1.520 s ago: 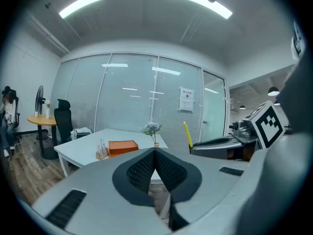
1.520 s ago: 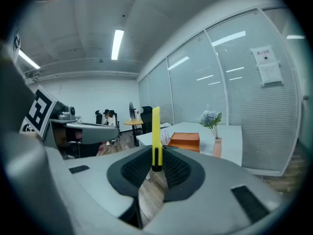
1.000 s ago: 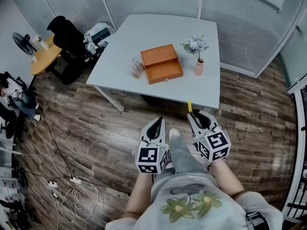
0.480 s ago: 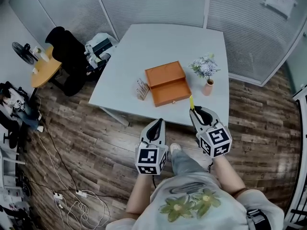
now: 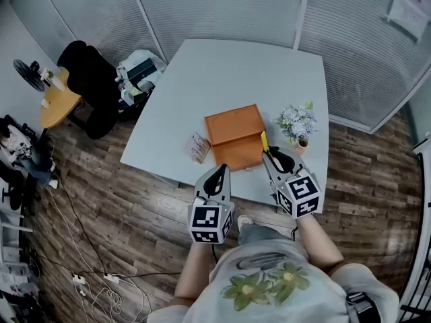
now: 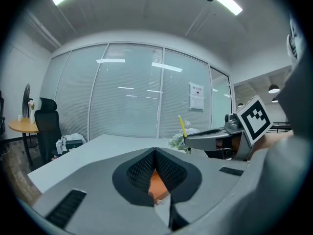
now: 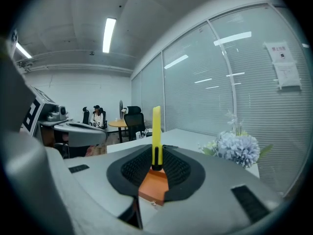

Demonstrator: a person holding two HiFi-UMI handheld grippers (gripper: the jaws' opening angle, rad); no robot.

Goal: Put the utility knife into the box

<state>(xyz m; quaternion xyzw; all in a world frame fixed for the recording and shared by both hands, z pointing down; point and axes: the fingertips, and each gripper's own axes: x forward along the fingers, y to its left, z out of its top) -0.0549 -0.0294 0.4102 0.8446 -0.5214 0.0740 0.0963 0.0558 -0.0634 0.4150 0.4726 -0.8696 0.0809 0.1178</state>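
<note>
The orange box (image 5: 232, 130) lies shut on the white table (image 5: 236, 73), near its front edge. My right gripper (image 5: 269, 155) is shut on the yellow utility knife (image 5: 264, 141), which sticks out past the pads and points at the box's front right corner. In the right gripper view the knife (image 7: 156, 131) stands upright between the pads of the right gripper (image 7: 156, 166), with the box (image 7: 154, 185) showing below. My left gripper (image 5: 221, 168) hovers at the table's front edge, just before the box. Its tips meet, empty, in the left gripper view (image 6: 155, 153).
A pink vase of pale flowers (image 5: 297, 121) stands right of the box. A small rack (image 5: 199, 147) stands at its left. A black office chair (image 5: 91, 79) and a round wooden table (image 5: 54, 99) are at the far left. Cables (image 5: 94, 281) lie on the wooden floor. Glass partitions stand behind the table.
The person has stepped toward the table. Both grippers have gone from over the floor to the table's front edge. The knife tip now reaches the box's corner.
</note>
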